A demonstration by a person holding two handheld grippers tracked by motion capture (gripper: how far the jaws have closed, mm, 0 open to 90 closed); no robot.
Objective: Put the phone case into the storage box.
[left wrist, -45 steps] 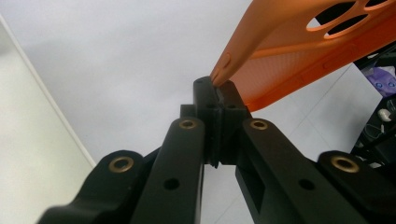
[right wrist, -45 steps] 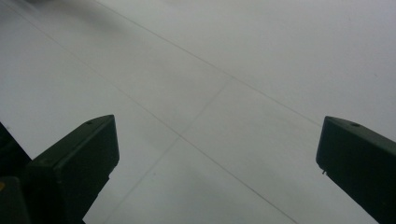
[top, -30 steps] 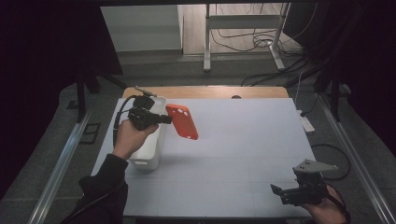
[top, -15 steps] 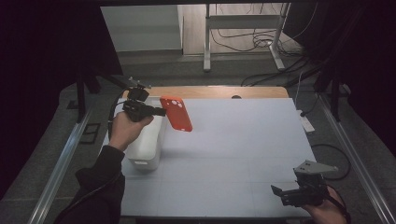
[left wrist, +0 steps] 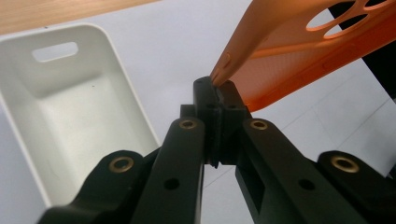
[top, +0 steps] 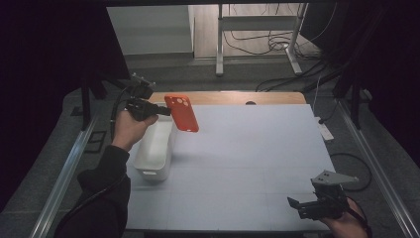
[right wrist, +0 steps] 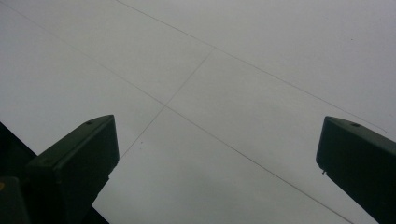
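Observation:
An orange phone case [top: 182, 112] hangs in the air above the far left of the table, pinched at its edge by my left gripper [top: 166, 111]. In the left gripper view the jaws are pressed together on the rim of the case [left wrist: 299, 56], whose camera cut-outs show at the top right. A white bin [top: 154, 148] lies below and to the left of the case, open and empty inside [left wrist: 70, 116]. My right gripper [top: 299, 207] rests low at the table's near right corner, its jaws wide apart over bare white surface [right wrist: 210, 116].
The white table top [top: 247, 158] has a wooden strip [top: 237, 97] along its far edge. Metal rails run down both sides of the table. A stand and cables sit on the floor beyond. A white power strip [top: 324, 131] lies off the right edge.
My left hand has carried the orange case away from me and a little upward, toward the table's far left. The right gripper has stayed where it was.

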